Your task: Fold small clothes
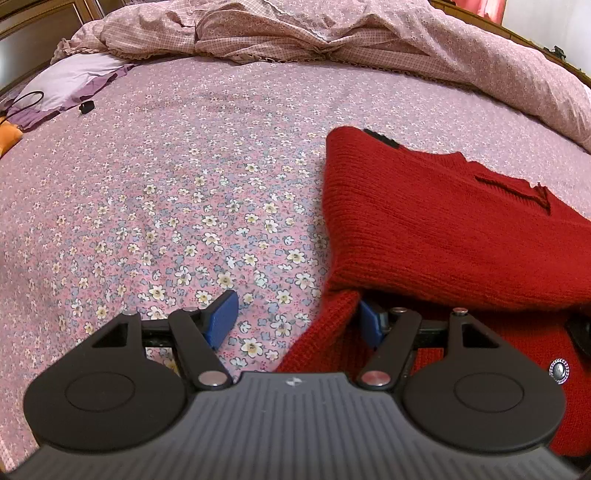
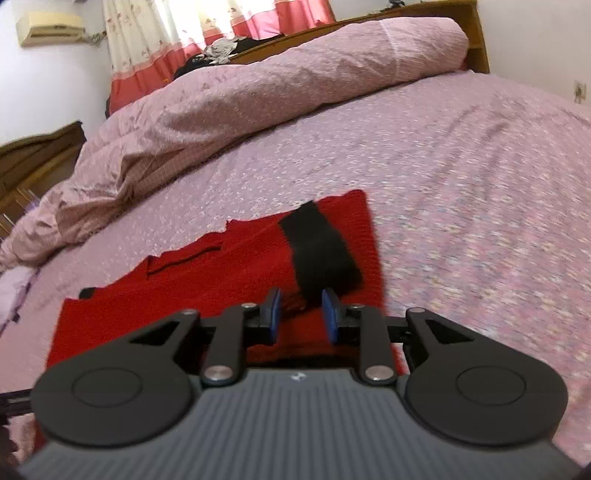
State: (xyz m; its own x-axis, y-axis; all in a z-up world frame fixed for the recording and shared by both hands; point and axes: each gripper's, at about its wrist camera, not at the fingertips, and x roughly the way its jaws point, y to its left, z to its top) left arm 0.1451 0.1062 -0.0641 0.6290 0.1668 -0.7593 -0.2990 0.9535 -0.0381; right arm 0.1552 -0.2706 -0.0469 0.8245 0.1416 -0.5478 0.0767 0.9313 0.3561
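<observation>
Floral bedsheet (image 1: 177, 192) under red sweater (image 1: 424, 221); rumpled duvet (image 2: 221, 110) behind.

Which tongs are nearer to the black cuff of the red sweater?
Right. The right tongs are open just in front of the black cuff, apparently not gripping it. The left tongs are open at the red sweater's other edge.

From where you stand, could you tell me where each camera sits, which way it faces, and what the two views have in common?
Left wrist: on the left gripper, low over the floral bedsheet, facing the rumpled quilt; its open blue fingers show, one beside the red sweater.
Right wrist: on the right gripper, above the sweater, facing its black cuff and the curtains; open fingers show, view blurred.
Shared: sweater, bedsheet, quilt.
</observation>
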